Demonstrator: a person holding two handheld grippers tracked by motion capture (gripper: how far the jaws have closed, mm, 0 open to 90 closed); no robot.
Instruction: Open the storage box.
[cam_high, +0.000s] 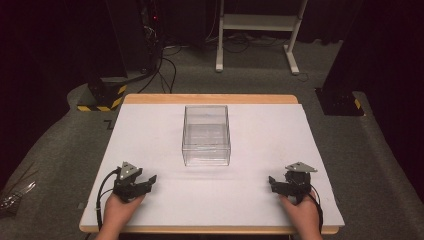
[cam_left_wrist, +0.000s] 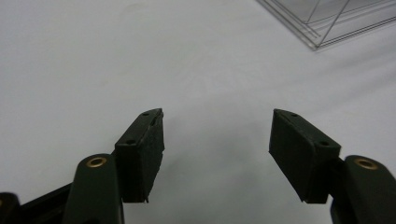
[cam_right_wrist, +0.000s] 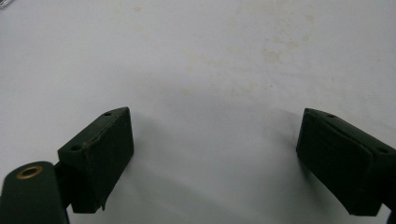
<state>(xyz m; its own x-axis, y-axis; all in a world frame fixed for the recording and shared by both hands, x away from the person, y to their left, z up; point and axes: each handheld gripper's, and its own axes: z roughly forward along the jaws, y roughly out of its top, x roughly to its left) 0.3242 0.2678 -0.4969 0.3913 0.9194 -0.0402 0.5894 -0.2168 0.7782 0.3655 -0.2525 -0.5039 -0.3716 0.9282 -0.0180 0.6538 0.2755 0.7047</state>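
In the high view, a clear plastic box (cam_high: 206, 135) is seen standing upright at the middle of the white surface (cam_high: 260, 200), well apart from both hands. The left tongs (cam_high: 146, 181) and the right tongs (cam_high: 274, 182) are rested near the front edge, one at each side, pointed inward.

In the left gripper view, the left tongs (cam_left_wrist: 217, 135) are held released, nothing between the jaws; a corner of the box (cam_left_wrist: 327, 18) is caught at the upper right.

In the right gripper view, the right tongs (cam_right_wrist: 212, 140) are spread wide over bare surface, empty.

A starting pose is judged: no grasp is begun. A reach forward to the box is called for next.
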